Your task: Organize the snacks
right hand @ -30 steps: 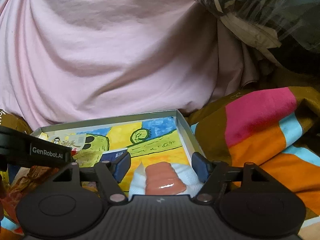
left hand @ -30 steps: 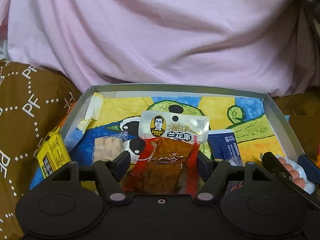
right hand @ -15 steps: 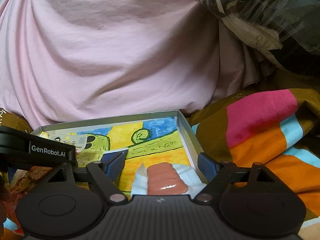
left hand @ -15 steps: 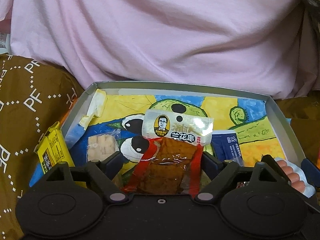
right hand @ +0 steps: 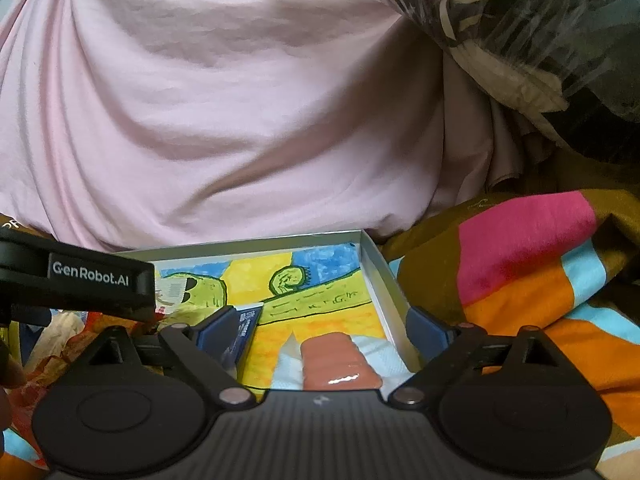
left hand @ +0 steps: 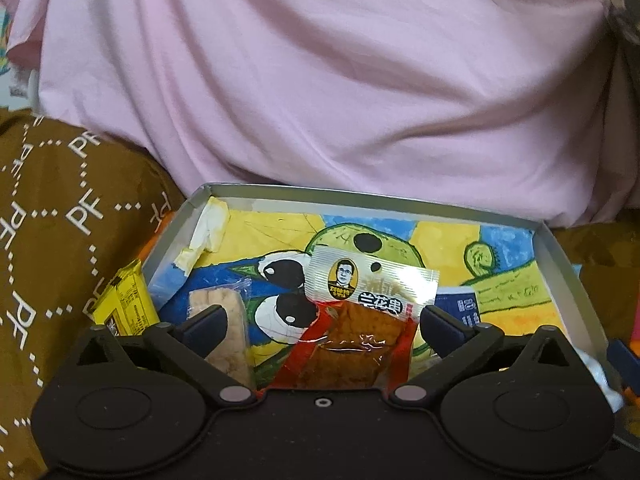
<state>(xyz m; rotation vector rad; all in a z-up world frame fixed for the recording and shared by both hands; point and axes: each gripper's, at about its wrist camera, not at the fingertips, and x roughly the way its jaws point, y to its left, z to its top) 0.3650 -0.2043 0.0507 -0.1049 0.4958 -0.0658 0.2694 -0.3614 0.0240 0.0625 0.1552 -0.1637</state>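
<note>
A shallow grey box (left hand: 376, 194) with a bright cartoon drawing on its floor lies on the bedding. In the left wrist view a red-and-clear dried tofu packet (left hand: 360, 332) lies in it between the spread fingers of my left gripper (left hand: 323, 326), whose jaws are opening, pads clear of the packet. A clear pack of pale biscuits (left hand: 224, 320) lies by the left finger, a blue sachet (left hand: 460, 304) by the right one. In the right wrist view my right gripper (right hand: 326, 330) is opening around a pink sausage in white wrap (right hand: 336, 360), without touching it. The box's right wall (right hand: 380, 276) stands just inside its right finger.
A yellow packet (left hand: 126, 304) lies outside the box's left wall on brown patterned fabric (left hand: 60, 220). A pink sheet (left hand: 320, 80) rises behind the box. A striped pink, orange and blue blanket (right hand: 540, 280) lies to the right. The left gripper's body (right hand: 80, 280) crosses the right view's left side.
Both grippers' fingers have spread wide apart. The tofu packet and the sausage, earlier close between the pads, now lie free in the box. The left view has drawn back a little.
</note>
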